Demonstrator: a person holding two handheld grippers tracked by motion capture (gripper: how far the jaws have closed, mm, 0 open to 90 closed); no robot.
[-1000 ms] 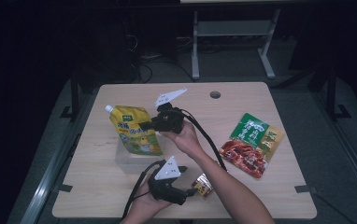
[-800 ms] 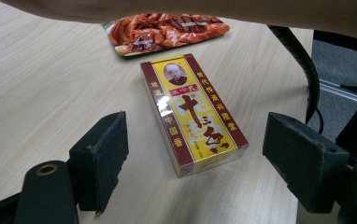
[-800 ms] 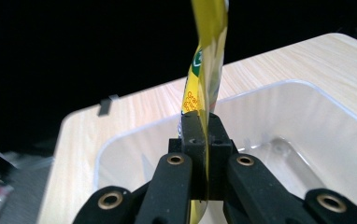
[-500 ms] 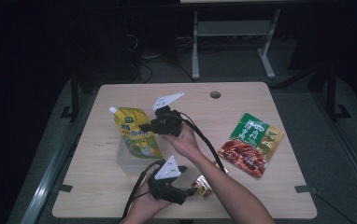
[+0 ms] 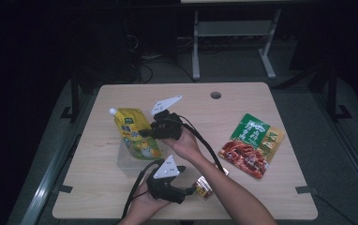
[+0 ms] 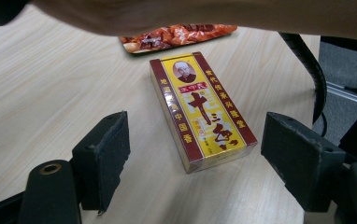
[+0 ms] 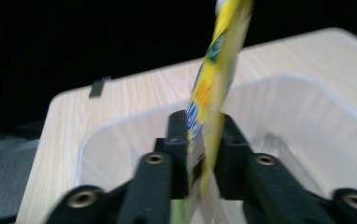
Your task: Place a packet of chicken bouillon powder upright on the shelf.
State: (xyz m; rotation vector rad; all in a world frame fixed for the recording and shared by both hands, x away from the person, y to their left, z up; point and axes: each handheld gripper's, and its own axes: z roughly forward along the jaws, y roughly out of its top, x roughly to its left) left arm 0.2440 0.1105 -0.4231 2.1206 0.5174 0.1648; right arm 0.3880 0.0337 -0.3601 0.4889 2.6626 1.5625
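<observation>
Right gripper view: the right hand-held gripper (image 7: 203, 149) had its jaws just easing apart, the yellow plastic spouted pouch (image 7: 211, 93) upright between them over a clear plastic tub (image 7: 307, 107).
Left gripper view: the left hand-held gripper (image 6: 193, 154) stood wide around, not touching, a red-and-yellow cardboard box (image 6: 200, 109).
High view: pale wooden bench (image 5: 261, 187), red-and-green snack packet (image 5: 252, 145) well right; dark room beyond.

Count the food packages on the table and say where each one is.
3: a yellow spout pouch over the clear tub at left, a green-and-red snack bag at right, a small yellow-and-red box near the front edge.
</observation>
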